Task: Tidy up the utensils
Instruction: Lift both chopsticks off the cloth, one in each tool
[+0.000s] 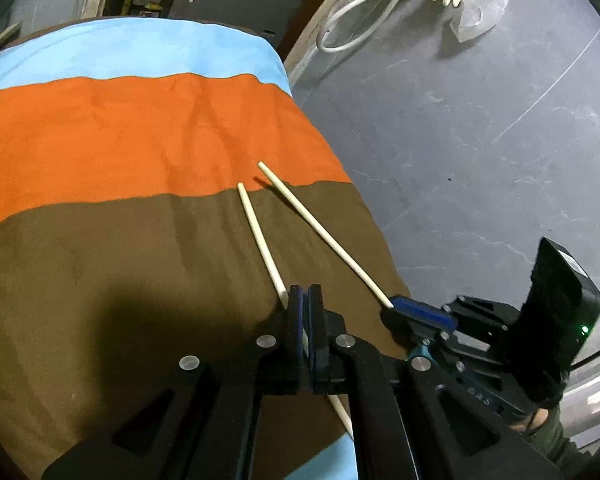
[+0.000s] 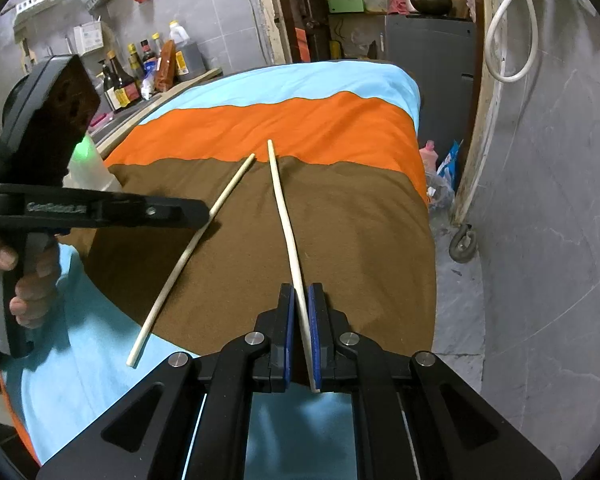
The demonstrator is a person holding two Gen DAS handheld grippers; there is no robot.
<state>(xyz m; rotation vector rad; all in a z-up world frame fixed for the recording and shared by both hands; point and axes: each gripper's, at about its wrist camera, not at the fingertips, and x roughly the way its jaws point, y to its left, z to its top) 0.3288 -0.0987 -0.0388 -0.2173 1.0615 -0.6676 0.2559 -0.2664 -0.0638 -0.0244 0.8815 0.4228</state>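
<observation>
The left gripper (image 1: 305, 300) has its jaws clamped on one pale wooden chopstick (image 1: 260, 236). The right gripper (image 2: 300, 300) pinches the second pale chopstick (image 2: 284, 212); both sticks slant above the blue, orange and brown striped cloth (image 2: 340, 128) on the bench.

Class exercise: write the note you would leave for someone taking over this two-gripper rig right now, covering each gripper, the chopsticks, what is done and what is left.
Left gripper: shut on the left chopstick, gripping near its middle.
Right gripper: shut on the right chopstick, gripping close to its near end.
Both chopsticks point away over the striped cloth, tips near the orange-brown border, splayed apart rather than side by side.
Done: each stick is gripped.
Left: bring them together as a pair and probably set them down neatly; no holder is visible in either view.
</observation>
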